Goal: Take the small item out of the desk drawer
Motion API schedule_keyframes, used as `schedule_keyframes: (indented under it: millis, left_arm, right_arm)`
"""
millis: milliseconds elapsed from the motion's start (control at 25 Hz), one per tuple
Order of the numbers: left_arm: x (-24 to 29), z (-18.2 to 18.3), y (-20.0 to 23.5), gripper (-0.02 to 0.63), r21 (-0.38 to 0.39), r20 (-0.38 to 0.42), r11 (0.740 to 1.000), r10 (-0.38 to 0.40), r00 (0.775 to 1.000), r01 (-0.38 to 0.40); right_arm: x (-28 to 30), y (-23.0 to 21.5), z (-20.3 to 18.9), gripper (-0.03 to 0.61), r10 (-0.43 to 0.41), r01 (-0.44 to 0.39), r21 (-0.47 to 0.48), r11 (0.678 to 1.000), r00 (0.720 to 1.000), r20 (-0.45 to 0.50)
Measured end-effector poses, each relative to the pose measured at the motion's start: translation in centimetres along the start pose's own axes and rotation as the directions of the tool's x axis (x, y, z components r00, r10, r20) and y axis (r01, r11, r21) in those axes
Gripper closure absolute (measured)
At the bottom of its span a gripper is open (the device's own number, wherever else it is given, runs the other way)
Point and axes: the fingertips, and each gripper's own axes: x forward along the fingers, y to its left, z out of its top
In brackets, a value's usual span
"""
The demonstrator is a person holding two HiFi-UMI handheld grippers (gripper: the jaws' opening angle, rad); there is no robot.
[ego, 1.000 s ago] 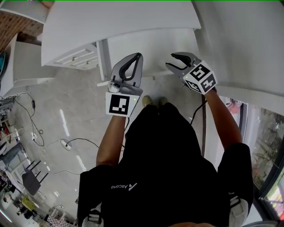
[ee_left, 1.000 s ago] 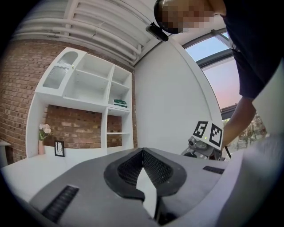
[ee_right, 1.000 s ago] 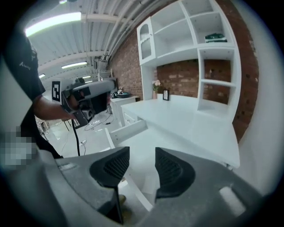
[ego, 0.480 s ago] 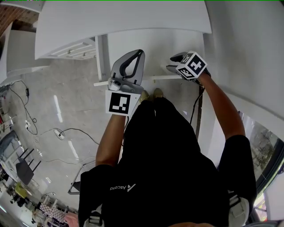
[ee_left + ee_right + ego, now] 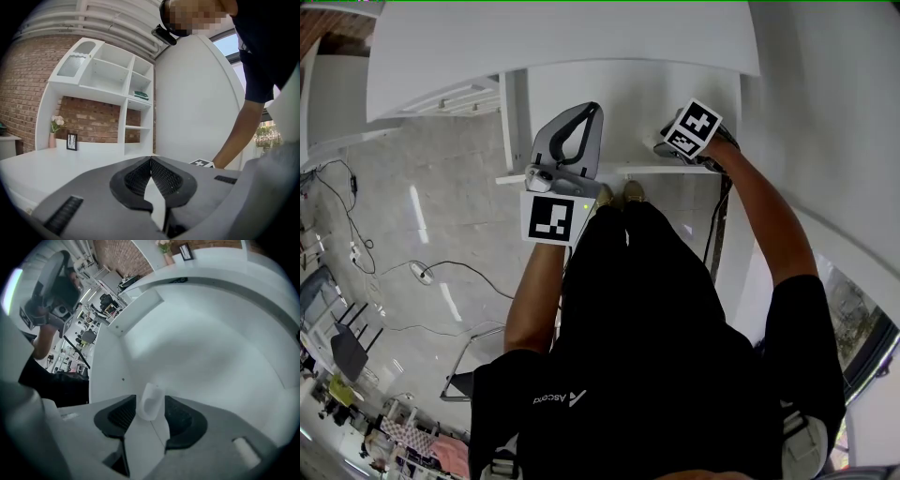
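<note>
I stand at a white desk [image 5: 562, 37]. My right gripper [image 5: 667, 146] reaches under the desk top to the white drawer front [image 5: 197, 348]. In the right gripper view a small white knob [image 5: 151, 408] sits between the two pads, which close against its sides, so the right gripper [image 5: 150, 398] is shut on it. My left gripper [image 5: 596, 110] is held up in front of the desk, apart from the drawer. Its jaws are shut on nothing, as the left gripper view [image 5: 151, 160] shows. The drawer's inside and any small item in it are hidden.
A white wall panel [image 5: 834, 112] stands close on the right. Cables [image 5: 422, 272] lie on the grey floor at the left. Behind the desk stands a white shelf unit [image 5: 112, 75] on a brick wall, with a vase of flowers [image 5: 55, 131] and a small frame [image 5: 71, 140].
My right gripper has moved forward and down to the drawer front and closed from wide open onto the knob. The left gripper has barely moved.
</note>
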Motion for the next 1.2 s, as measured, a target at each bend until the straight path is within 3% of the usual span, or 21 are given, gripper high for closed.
schedule_keyframes:
  millis: [200,520,880,1040,1200]
  left_arm:
    - [0.1,-0.8,1.0,0.615,-0.008,-0.012,1.000,0.021,1.000,-0.021]
    - [-0.3,-1.5,1.9,0.615,-0.017,-0.028,0.998,0.053,0.998,-0.054]
    - [-0.9,-1.7,1.9,0.615,-0.011,-0.040,0.998,0.062,0.997,-0.063]
    - [-0.9,-1.4,1.2,0.615,-0.004,-0.035,0.999,0.049,0.998,-0.049]
    - [-0.7,-0.8,0.1,0.615,0.003,-0.027,0.999,0.032,0.999,-0.032]
  right_arm:
    - [1.7,-0.1,0.0,0.387,0.050,-0.048,0.023,0.999,0.997,-0.059]
    - [3.6,-0.2,-0.3,0.388,0.056,-0.053,0.032,0.998,0.989,-0.140]
    - [3.5,-0.2,-0.6,0.416,0.047,-0.048,-0.004,0.999,0.988,-0.150]
    - [2.2,-0.2,-0.3,0.416,0.027,-0.029,-0.020,0.999,0.995,-0.098]
    - [-0.7,-0.4,0.7,0.416,-0.027,0.028,-0.031,0.999,0.999,0.032]
